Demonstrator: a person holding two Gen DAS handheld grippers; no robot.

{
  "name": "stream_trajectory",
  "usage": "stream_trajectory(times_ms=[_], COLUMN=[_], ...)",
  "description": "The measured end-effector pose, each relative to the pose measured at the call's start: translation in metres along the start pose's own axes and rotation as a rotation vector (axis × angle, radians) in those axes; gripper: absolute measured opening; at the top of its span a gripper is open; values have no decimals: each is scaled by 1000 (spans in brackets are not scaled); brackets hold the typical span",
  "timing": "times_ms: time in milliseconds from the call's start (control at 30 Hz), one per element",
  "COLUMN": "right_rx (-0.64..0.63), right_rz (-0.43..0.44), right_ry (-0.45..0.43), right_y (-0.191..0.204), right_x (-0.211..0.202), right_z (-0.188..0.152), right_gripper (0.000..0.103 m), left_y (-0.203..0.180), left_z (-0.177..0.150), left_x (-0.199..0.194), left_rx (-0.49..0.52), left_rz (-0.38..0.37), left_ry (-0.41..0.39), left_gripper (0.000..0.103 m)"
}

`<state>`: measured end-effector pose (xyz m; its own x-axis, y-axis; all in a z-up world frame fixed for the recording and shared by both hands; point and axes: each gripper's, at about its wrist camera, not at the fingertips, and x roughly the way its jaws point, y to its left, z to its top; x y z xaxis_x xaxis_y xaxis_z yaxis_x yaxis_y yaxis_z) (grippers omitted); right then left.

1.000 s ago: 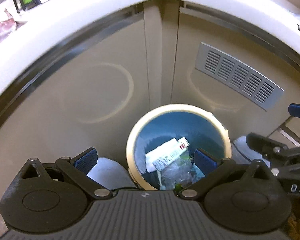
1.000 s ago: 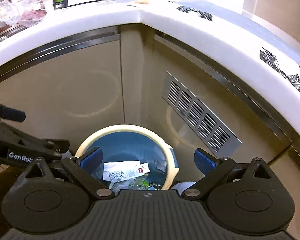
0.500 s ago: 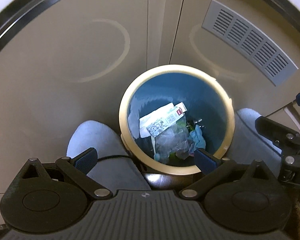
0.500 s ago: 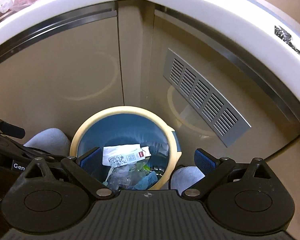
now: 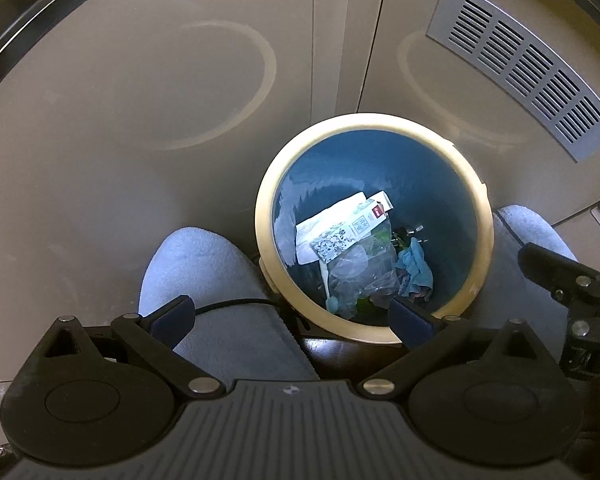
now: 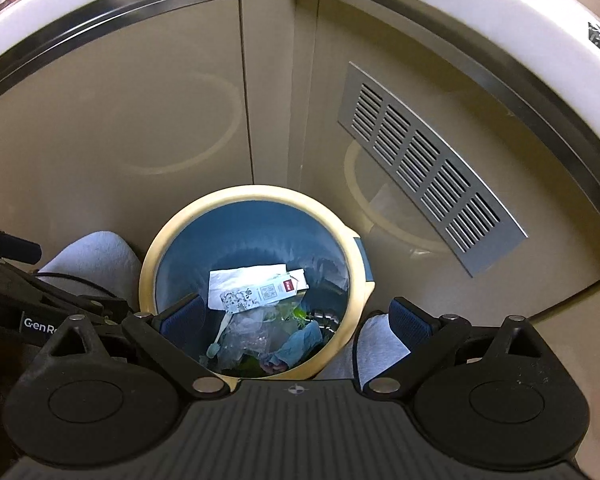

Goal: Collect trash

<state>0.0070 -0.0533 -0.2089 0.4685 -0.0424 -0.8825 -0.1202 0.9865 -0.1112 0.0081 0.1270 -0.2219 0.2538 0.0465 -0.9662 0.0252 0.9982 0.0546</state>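
While both are hanging over the floor, the left gripper (image 5: 290,314) and right gripper (image 6: 296,316) are sitting spread wide, nothing between the pads. Grey slippers (image 5: 204,276) are flanking a trash bin (image 5: 486,220) below, tucked in the corner of beige cabinet doors (image 6: 112,152) with a metal vent (image 6: 428,168) beside it. Each gripper's blue pad is covering part of the bin rim. Inside the blue bin, a white wrapper (image 6: 252,288), clear plastic (image 5: 360,272) and a blue scrap (image 5: 416,272) are lying jumbled; smaller bits are hard to make out.
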Motion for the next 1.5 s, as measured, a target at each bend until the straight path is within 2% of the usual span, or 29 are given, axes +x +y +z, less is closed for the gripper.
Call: stream_trajectory(times_ms=[1500], right_rx=[17], right_rz=[-8], right_ry=[-18], right_y=[-1], right_x=[-5], right_z=[-1], right_gripper=[100], left_y=[-1], left_z=[-1], left_x=[-8], left_rx=[29], left_rz=[26], left_ry=[-19], left_gripper=[103])
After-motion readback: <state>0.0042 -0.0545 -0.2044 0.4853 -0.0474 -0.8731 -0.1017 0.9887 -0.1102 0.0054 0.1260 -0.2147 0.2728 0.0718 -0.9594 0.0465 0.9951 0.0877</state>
